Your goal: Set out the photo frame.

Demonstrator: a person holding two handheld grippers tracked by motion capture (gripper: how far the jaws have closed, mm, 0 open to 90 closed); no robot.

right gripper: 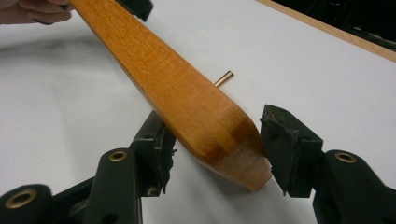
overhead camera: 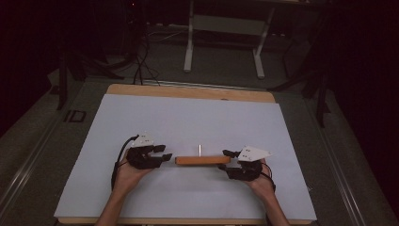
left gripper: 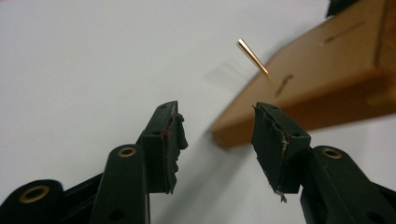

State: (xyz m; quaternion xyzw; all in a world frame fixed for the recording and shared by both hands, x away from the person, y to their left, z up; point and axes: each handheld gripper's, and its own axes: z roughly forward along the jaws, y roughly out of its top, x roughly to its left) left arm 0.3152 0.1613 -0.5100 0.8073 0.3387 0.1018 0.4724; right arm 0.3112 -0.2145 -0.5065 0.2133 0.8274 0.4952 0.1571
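The table (overhead camera: 141, 94) in front of you is covered by a white sheet (overhead camera: 188, 122), and everything you are working with sits in its near half. Lying flat across the middle of that near half is a wooden block (overhead camera: 202, 160), long and narrow, with its length running from one of your hands to the other. A thin metal pin (overhead camera: 200, 149) stands up from it about midway along.

Your right gripper (overhead camera: 229, 161) is at the block's right end. In the right gripper view the rounded end of the block (right gripper: 187, 107) sits between the two jaws, which close in against its sides, so you have hold of that end.

Your left gripper (overhead camera: 165, 154) lies just beside the block's left end, apart from it. In the left gripper view its jaws stand wide apart with nothing between them, and the corner of the block (left gripper: 317, 88) and the pin (left gripper: 252, 56) lie a little beyond the tips.
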